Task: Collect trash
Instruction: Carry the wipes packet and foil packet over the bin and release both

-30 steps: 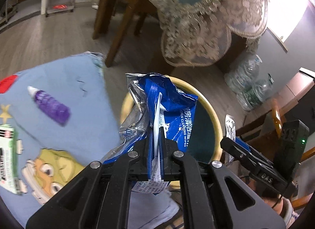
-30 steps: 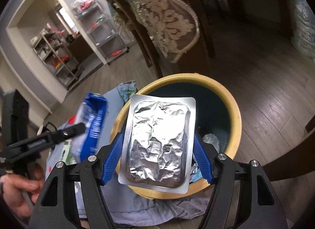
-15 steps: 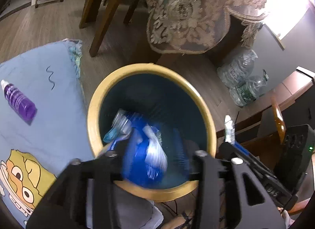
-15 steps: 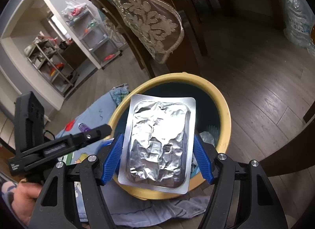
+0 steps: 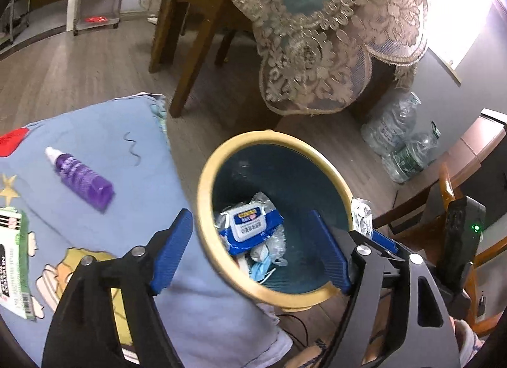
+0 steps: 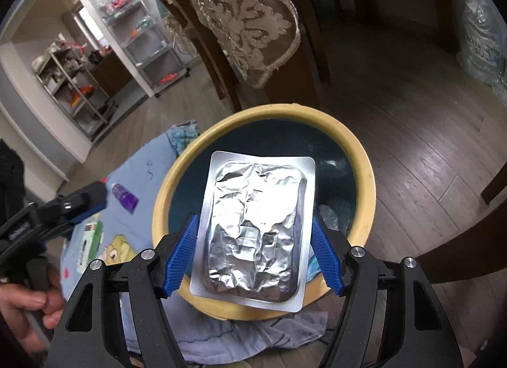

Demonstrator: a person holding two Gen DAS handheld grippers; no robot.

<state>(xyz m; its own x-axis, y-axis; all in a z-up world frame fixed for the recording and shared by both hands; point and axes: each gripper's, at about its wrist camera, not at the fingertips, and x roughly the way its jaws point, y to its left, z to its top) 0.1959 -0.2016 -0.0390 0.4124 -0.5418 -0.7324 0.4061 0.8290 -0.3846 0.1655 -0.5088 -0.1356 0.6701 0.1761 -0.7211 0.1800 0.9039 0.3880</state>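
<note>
A round bin with a yellow rim (image 5: 206,178) and dark teal inside stands on the floor; it also shows in the right wrist view (image 6: 367,178). A blue wet-wipes pack (image 5: 253,228) lies inside it among other trash. My left gripper (image 5: 253,250) is open and empty above the bin's near-left rim. My right gripper (image 6: 253,250) is shut on a silver foil blister pack (image 6: 256,228), held over the bin's near rim; the pack's edge shows in the left wrist view (image 5: 361,212).
A blue cartoon cloth (image 5: 104,133) lies left of the bin with a purple spray bottle (image 5: 80,178) and a green-white packet (image 5: 12,260). A lace-covered table (image 5: 317,35), chair legs (image 5: 190,60) and plastic water bottles (image 5: 399,140) stand behind.
My left gripper opened and let the blue wipes pack drop into the bin, then drew back to the left. The right gripper kept the foil pack over the bin.
</note>
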